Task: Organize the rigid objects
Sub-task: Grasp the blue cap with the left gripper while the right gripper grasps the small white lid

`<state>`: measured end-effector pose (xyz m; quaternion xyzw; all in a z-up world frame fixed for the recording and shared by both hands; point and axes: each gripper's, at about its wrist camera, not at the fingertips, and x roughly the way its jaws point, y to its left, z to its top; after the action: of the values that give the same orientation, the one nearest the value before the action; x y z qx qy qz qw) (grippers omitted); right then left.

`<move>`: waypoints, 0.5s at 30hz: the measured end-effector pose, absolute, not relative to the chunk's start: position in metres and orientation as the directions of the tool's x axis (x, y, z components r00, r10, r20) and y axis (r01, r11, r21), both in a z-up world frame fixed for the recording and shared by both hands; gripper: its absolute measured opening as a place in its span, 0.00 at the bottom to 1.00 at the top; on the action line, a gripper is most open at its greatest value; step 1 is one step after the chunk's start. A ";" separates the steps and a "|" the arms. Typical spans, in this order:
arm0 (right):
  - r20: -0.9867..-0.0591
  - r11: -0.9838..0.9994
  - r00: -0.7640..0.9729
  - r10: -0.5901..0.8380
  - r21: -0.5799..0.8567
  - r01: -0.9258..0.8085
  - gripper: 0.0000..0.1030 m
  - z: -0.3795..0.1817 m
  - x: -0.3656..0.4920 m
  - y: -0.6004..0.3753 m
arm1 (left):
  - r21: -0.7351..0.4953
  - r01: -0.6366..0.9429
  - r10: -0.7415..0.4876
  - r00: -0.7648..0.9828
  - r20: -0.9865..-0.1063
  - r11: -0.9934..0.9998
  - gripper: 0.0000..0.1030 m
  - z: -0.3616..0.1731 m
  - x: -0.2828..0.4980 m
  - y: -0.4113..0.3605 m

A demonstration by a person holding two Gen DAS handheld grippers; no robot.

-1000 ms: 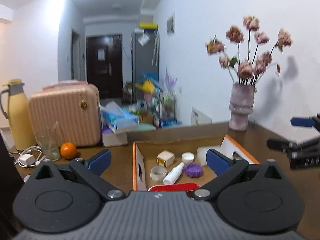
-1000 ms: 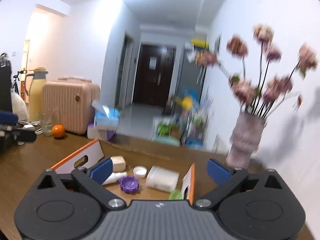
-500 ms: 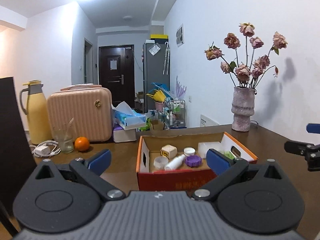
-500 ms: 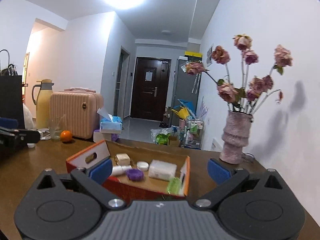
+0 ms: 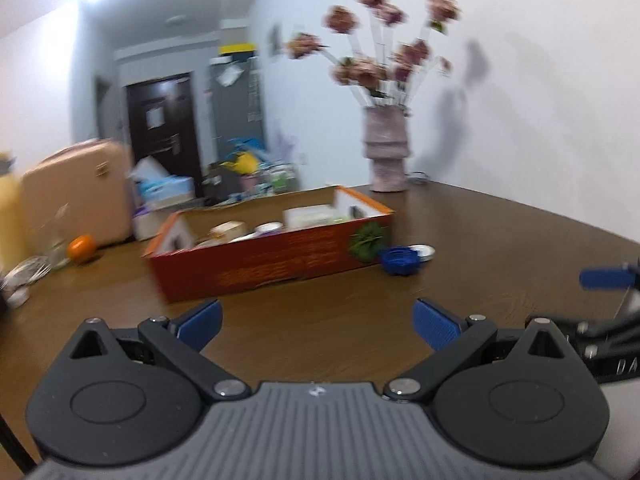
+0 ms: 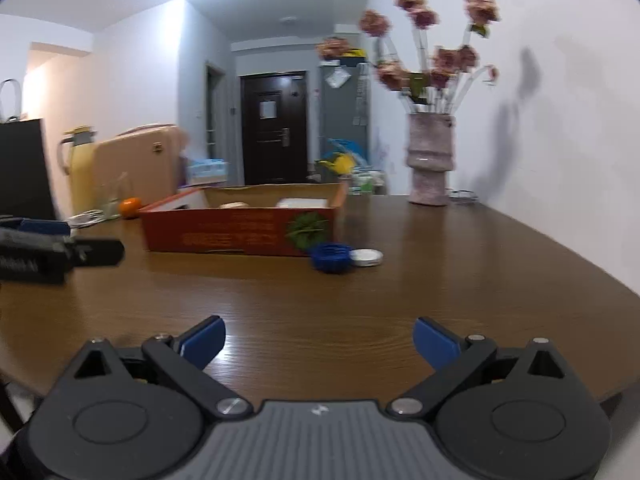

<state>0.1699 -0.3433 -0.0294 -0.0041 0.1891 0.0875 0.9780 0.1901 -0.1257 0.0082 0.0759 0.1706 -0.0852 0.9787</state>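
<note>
- Both grippers have dropped low and pulled back from the red cardboard box (image 5: 276,258) since half a second ago, so we now see its printed front wall rather than looking down into it.
- We hold the left gripper (image 5: 316,320) just above the brown wooden table (image 5: 500,240), jaws spread wide, nothing between the blue pads (image 5: 434,324).
- Our right gripper (image 6: 318,338) hangs likewise released over the near table edge, its blue pads (image 6: 434,342) wide apart and empty.
- Outside the box, by its right front corner, a blue ridged cap (image 6: 332,257) sits on the table, touching or just beside a flat white lid (image 6: 366,257).
- Inside the box, a white block (image 5: 308,215), a beige item (image 5: 228,229) and other small pieces show over the rim; motion blur hides their detail.
- Each gripper shows in the other's view: the right one at the right edge of the left camera, the left one (image 6: 48,254) at the left edge of the right camera.
- Behind the box stand a pink ribbed vase (image 6: 431,160) of dried roses, a peach suitcase (image 5: 76,196), an orange (image 6: 130,205) and a yellow thermos (image 6: 78,160).
</note>
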 end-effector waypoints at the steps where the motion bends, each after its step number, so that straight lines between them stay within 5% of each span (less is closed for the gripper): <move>1: -0.372 0.987 0.915 0.157 0.027 -0.158 0.94 -0.028 0.177 -0.350 | 0.122 0.207 -0.152 0.923 -0.354 0.971 1.00 0.005 0.201 -0.134; 9: -0.391 0.997 0.917 0.079 0.030 -0.074 0.91 -0.014 0.240 -0.398 | 0.011 0.324 -0.278 0.828 -0.488 0.946 0.99 -0.016 0.328 -0.204; 15: -0.420 0.998 0.905 0.065 0.036 -0.055 0.90 -0.012 0.286 -0.412 | 0.050 0.351 -0.273 0.802 -0.530 0.935 0.83 -0.035 0.380 -0.236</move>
<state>0.2863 -0.4116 -0.0123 0.0117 0.2153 0.0309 0.9760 0.3797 -0.2362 -0.0351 0.0730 0.2675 -0.1650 0.9465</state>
